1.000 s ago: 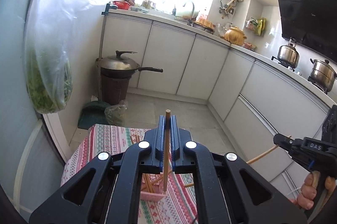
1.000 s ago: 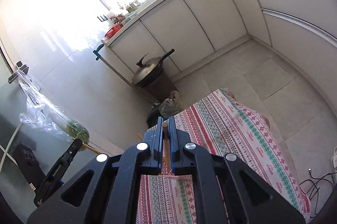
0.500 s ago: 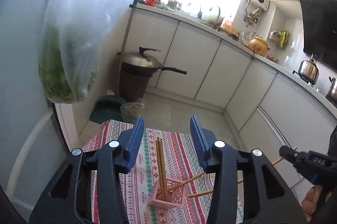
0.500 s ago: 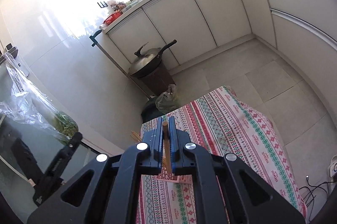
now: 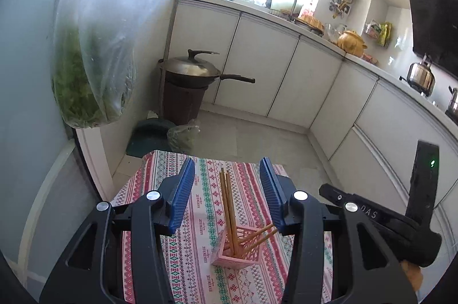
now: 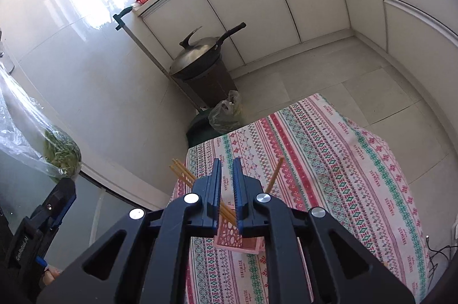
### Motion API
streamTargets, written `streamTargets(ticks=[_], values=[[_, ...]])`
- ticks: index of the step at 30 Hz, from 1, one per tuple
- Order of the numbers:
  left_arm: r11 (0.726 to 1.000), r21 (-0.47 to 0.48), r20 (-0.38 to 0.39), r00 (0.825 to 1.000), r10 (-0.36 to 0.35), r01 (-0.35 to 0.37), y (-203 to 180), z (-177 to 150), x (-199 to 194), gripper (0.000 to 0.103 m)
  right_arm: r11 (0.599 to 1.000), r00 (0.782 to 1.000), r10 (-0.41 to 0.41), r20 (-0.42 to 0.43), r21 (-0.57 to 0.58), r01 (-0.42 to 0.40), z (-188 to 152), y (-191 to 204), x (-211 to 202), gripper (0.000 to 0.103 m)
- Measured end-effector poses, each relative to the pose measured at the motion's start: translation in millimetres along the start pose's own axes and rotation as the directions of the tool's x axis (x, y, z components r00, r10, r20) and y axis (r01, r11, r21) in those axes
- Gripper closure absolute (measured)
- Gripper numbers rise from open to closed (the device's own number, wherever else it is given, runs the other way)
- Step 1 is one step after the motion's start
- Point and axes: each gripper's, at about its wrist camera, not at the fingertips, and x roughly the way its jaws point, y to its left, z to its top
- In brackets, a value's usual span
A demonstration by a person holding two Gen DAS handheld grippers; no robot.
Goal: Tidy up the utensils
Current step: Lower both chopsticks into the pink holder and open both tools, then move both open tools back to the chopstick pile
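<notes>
Above the pink holder (image 5: 238, 249) my left gripper (image 5: 227, 191) hung with its jaws spread wide and nothing between them; a second earlier those jaws had been clamped on a chopstick, which I had since let go. Two chopsticks (image 5: 228, 213) now stood nearly upright in the holder, with two more (image 5: 259, 236) leaning out toward its right rim. My right gripper (image 6: 226, 189) had also changed: a second before, it pinched a chopstick, and now its jaws stood narrowly parted with nothing gripped. Seen from that side, a bundle of chopsticks (image 6: 183, 175) slanted up left of the holder (image 6: 237, 239) and one chopstick (image 6: 275, 173) slanted up to the right.

The holder sat on the striped tablecloth (image 6: 343, 161), nearer the cloth's left edge than its right, with a broad stretch of bare cloth beyond it and to the right. Past the cloth's far edge lay open floor, then a wok (image 5: 190, 70) on a bin against the cabinets.
</notes>
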Motion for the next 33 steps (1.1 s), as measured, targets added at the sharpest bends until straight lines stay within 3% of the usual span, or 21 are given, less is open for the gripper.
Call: streamTargets(ticks=[4,6,8,12,15,16,21,24,26,28,30,31,33], values=[[0.998,0.047,-0.020,0.999,0.043,-0.042,-10,-8,4,0.056,0.995,0.995,-0.041,0.088,-0.084,0.049,-9,24,-21,0.077],[0.997,0.056,-0.017,0.998,0.059,-0.058,-13,-12,1,0.043,0.990,0.990,-0.065,0.124,-0.116,0.079,-14,32,-31,0.070],[0.995,0.063,0.002,0.997,0.076,-0.076,-15,-16,-3,0.038,0.982,0.983,-0.092,0.161,-0.148,0.116,-21,37,-42,0.064],[0.992,0.074,0.009,0.995,0.098,-0.098,-20,-24,-9,0.035,0.971,0.968,-0.135,0.210,-0.169,0.172,-33,37,-57,0.046],[0.992,0.071,0.008,0.994,0.106,-0.107,-22,-34,-13,0.025,0.960,0.952,-0.188,0.240,-0.158,0.229,-41,27,-68,0.038],[0.992,0.070,0.006,0.994,0.106,-0.106,-23,-38,-14,0.024,0.956,0.947,-0.211,0.243,-0.152,0.251,-43,24,-70,0.030],[0.989,0.102,-0.045,0.993,0.113,-0.108,-30,-60,-8,0.007,0.919,0.897,-0.350,0.271,-0.086,0.385,-60,-11,-84,0.007],[0.991,0.113,-0.135,0.987,0.083,-0.068,-37,-79,6,0.007,0.878,0.849,-0.453,0.271,-0.028,0.478,-74,-51,-99,0.007],[0.991,0.134,-0.272,0.962,0.033,0.004,-49,-98,28,0.007,0.862,0.837,-0.502,0.217,0.044,0.506,-83,-90,-110,0.007],[0.984,0.166,-0.418,0.909,0.006,0.070,-66,-121,55,0.007,0.865,0.857,-0.499,0.131,0.135,0.483,-91,-129,-121,0.007],[0.977,0.179,-0.503,0.864,-0.010,0.116,-83,-142,76,0.007,0.861,0.880,-0.473,0.049,0.239,0.450,-101,-165,-129,0.007],[0.972,0.185,-0.557,0.830,-0.020,0.147,-96,-155,90,0.007,0.852,0.891,-0.454,0.011,0.298,0.430,-106,-184,-133,0.007],[0.961,0.196,-0.624,0.781,-0.030,0.193,-115,-175,107,0.007,0.825,0.903,-0.428,-0.045,0.389,0.411,-117,-212,-137,0.007]])
